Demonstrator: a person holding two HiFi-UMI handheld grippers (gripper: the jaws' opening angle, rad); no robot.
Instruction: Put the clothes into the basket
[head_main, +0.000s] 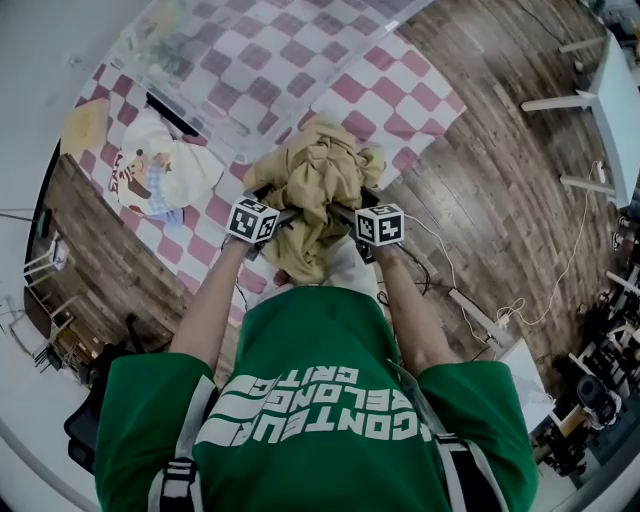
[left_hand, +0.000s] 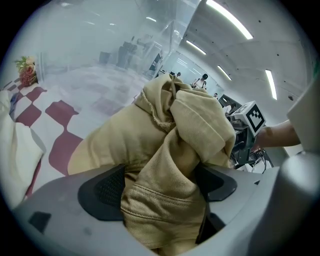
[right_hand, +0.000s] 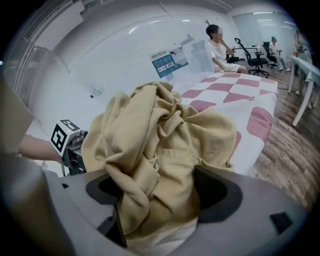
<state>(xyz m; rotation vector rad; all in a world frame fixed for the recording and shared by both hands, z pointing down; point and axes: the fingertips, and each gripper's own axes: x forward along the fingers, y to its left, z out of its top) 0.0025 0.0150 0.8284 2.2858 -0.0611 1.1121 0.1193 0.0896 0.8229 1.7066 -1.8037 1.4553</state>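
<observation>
Between the jaws of the left gripper (left_hand: 160, 190) a thick fold of a crumpled khaki cotton garment (head_main: 315, 175) is clamped, with both dark pads pressed into the cloth. Another fold of the same garment is pinched in the same way by the right gripper (right_hand: 160, 192), so the bundle is carried by both grippers at once. It is bunched up between and just ahead of them, and a tail of it hangs below.

Beneath and beyond the grippers a pink-and-white checked tablecloth (head_main: 400, 100) is spread. Farther ahead of both grippers, on that cloth, a large clear plastic basket (head_main: 215, 120) is set. The checks can be seen through its walls, and no clothing can be made out inside it. To the outer side of the left gripper, well apart from it, a white printed garment (head_main: 170, 170) is left lying flat on the cloth.

The task is judged to be at an early stage. One garment has been grasped and raised, but it has not been brought over the basket. A forward carry and a release from both grippers are called for, after which the white garment remains to be collected.
</observation>
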